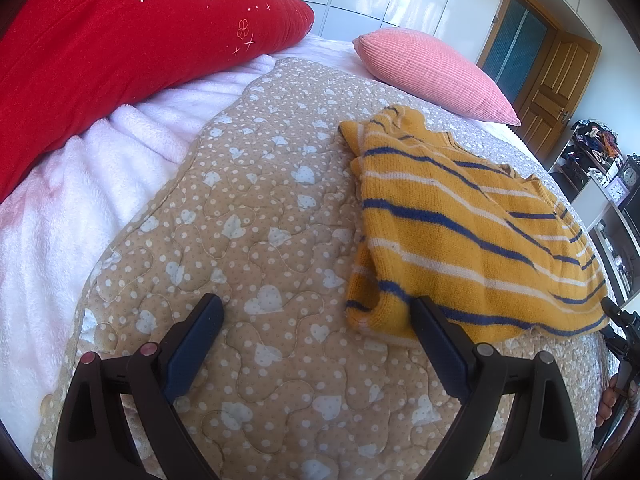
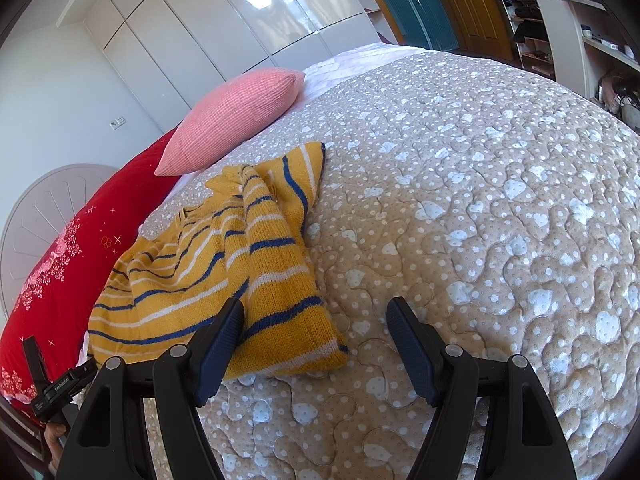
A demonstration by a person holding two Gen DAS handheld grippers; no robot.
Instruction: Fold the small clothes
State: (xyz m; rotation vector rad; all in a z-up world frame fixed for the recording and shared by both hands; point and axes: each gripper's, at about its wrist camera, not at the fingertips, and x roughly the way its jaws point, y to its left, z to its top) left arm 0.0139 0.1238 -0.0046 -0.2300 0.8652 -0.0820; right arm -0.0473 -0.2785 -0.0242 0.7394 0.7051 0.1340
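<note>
Both claws hang released: the left claw (image 1: 316, 312) and right claw (image 2: 316, 316) flank the near hem of the striped sweater (image 1: 472, 236), seemingly not touching it, lying rumpled on the quilt (image 1: 248, 208) near a pink pillow (image 1: 436, 72).

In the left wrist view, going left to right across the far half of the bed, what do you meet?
Red pillow → white fleece blanket → quilt → striped sweater. The pink pillow lies farther back, above the sweater, so I leave it out of the order.
</note>
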